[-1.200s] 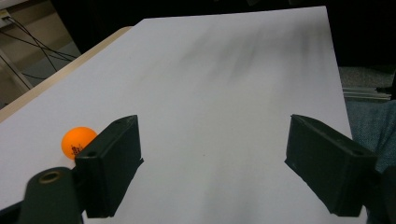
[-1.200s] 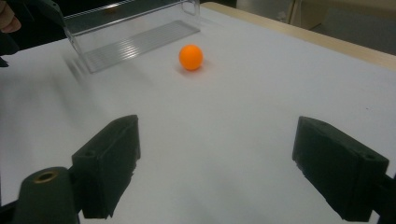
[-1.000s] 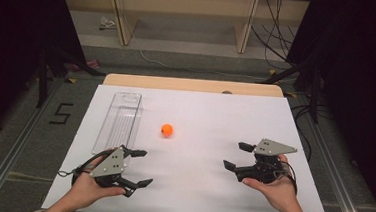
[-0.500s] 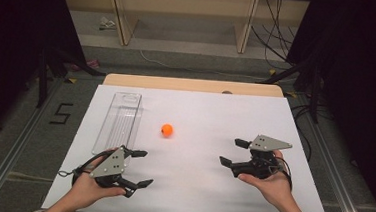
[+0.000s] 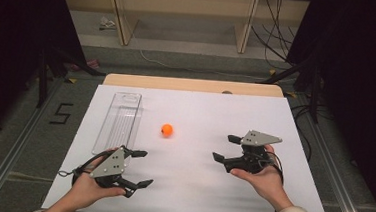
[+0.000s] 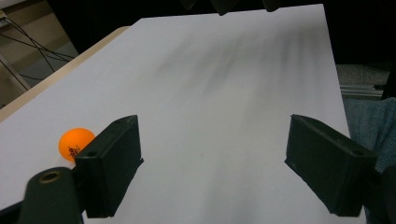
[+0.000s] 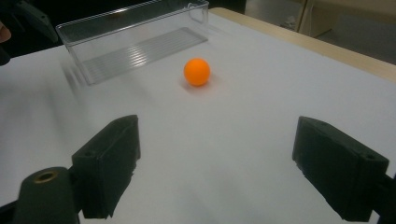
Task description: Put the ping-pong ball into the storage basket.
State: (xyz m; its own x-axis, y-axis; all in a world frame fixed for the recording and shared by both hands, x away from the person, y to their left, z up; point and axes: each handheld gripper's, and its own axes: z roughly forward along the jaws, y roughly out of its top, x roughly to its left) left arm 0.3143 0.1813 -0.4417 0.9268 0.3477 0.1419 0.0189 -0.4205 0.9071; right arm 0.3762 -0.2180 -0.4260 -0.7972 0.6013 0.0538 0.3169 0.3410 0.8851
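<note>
Here, both black two-jaw grippers gape wide, empty, over the white table (image 5: 190,186).
Right gripper (image 5: 227,148) points toward the small orange ball (image 5: 167,130); left gripper (image 5: 140,169) seemingly hovers low beside the clear plastic bin (image 5: 120,119).

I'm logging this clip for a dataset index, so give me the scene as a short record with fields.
surface: white table top
ball: orange ball, lying free on the table, right of the bin
bin: clear plastic bin, long, empty, at the table's left
left gripper: left gripper, open, holding nothing, near the bin's front end
right gripper: right gripper, open, holding nothing, pointed toward the ball
contact: neither gripper touches the ball
</note>
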